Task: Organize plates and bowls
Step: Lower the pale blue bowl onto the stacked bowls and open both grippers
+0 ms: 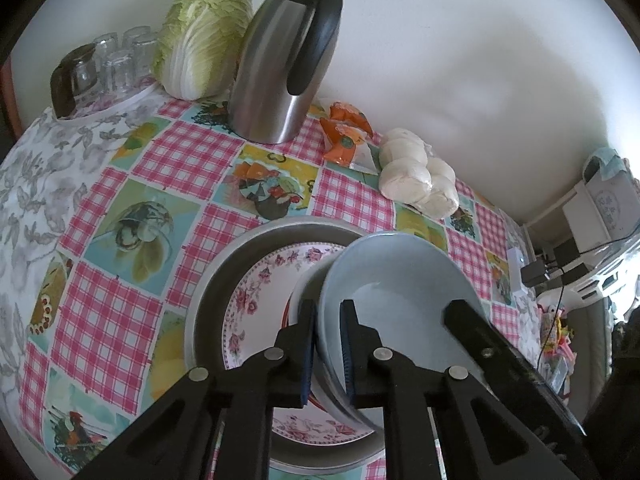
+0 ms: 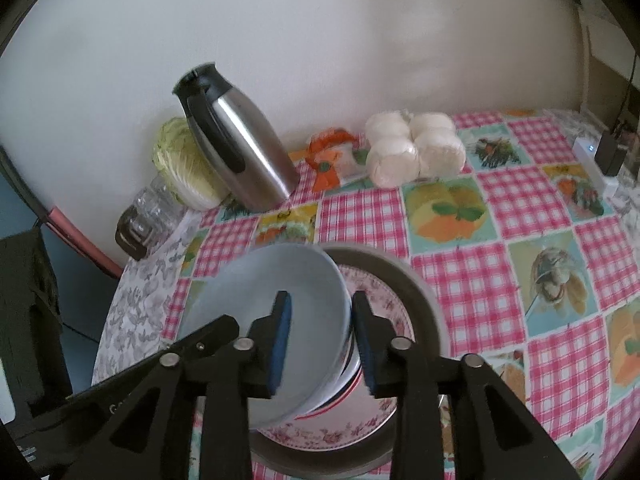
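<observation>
- Low in the frame centre: left gripper (image 1: 328, 344) clamped on near rim of pale blue bowl (image 1: 400, 280).
- Right gripper (image 2: 322, 340) straddling the opposite rim, pads seemingly not pressing.
- Bowl tilted over floral plate (image 1: 260, 300) inside grey pan (image 1: 224, 272).

Both tools are matte black plastic. The left gripper (image 1: 327, 350) has angular linkage arms with triangular cut-outs, round silver pivot pins, and ribbed dark blue pads (image 1: 307, 354) lining its jaws. The right gripper (image 2: 323, 346) has the same build.
</observation>
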